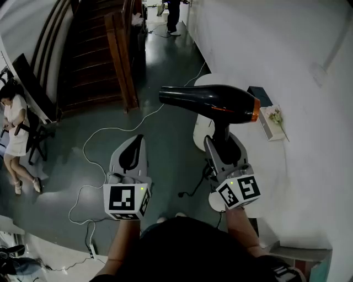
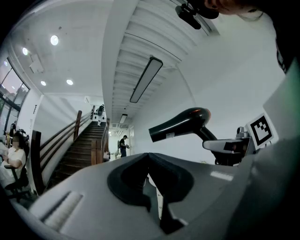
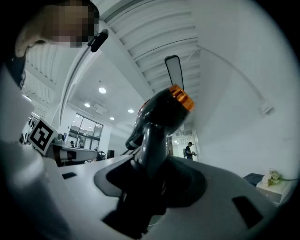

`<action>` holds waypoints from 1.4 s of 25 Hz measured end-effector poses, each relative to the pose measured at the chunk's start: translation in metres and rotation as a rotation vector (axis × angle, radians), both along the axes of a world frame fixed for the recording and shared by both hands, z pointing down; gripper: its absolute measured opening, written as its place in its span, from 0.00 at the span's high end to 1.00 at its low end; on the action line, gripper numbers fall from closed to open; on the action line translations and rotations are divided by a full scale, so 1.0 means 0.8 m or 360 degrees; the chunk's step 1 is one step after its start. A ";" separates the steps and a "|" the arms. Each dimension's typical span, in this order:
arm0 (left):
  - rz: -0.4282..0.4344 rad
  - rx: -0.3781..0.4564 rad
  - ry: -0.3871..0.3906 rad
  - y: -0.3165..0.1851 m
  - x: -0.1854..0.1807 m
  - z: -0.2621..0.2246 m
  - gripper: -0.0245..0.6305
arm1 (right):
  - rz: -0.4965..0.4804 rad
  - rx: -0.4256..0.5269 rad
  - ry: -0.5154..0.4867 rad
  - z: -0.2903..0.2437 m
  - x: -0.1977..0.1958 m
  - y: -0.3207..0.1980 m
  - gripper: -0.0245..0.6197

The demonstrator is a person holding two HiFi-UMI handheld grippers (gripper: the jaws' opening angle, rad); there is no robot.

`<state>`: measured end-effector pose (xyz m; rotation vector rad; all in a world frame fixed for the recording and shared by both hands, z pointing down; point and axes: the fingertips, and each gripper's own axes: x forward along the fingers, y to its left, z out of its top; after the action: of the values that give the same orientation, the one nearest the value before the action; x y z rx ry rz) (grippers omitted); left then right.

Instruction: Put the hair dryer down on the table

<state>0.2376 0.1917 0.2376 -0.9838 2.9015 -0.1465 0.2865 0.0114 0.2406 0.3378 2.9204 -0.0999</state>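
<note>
A black hair dryer point(image 1: 212, 103) with an orange ring at its back is up in the air, nozzle pointing left, over the edge of a white round table point(image 1: 300, 182). My right gripper point(image 1: 223, 146) is shut on its handle from below; in the right gripper view the handle point(image 3: 154, 140) runs up from between the jaws. My left gripper point(image 1: 132, 150) hovers to the left over the floor, its jaws together with nothing in them. From the left gripper view the hair dryer point(image 2: 183, 124) and the right gripper point(image 2: 229, 145) show to the right, past my left gripper point(image 2: 152, 187).
A dark box with a white flower sprig point(image 1: 270, 118) lies on the table's far part. White cables point(image 1: 110, 132) and a power strip point(image 1: 91, 249) lie on the dark floor. A wooden staircase point(image 1: 94, 55) rises at the back. One person sits at the left point(image 1: 14, 124); another stands far off point(image 1: 172, 16).
</note>
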 end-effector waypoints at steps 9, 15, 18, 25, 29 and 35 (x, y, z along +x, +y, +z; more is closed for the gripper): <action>-0.0040 -0.0004 0.0004 -0.033 -0.011 0.007 0.94 | -0.0043 -0.0081 -0.0011 0.005 -0.023 -0.038 0.63; -0.0077 -0.0008 0.0023 -0.046 -0.031 0.021 0.94 | -0.0074 -0.0096 0.0031 0.023 -0.055 -0.053 0.63; -0.0091 -0.0001 0.0030 -0.046 -0.055 0.027 0.94 | -0.0085 -0.0088 0.0039 0.029 -0.079 -0.054 0.63; -0.0077 0.0013 0.0018 -0.047 -0.150 0.041 0.94 | -0.0088 -0.0087 0.0019 0.039 -0.173 -0.053 0.63; -0.0076 0.0024 0.0003 -0.047 -0.226 0.043 0.95 | -0.0077 -0.0093 -0.0017 0.037 -0.241 -0.057 0.63; -0.0018 0.0034 -0.0009 -0.056 -0.339 0.045 0.95 | -0.0031 -0.0105 -0.0034 0.037 -0.344 -0.062 0.63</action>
<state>-0.0335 0.1473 0.2736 -0.9625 2.8977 -0.1186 0.0110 -0.0383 0.2704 0.3542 2.8856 -0.1939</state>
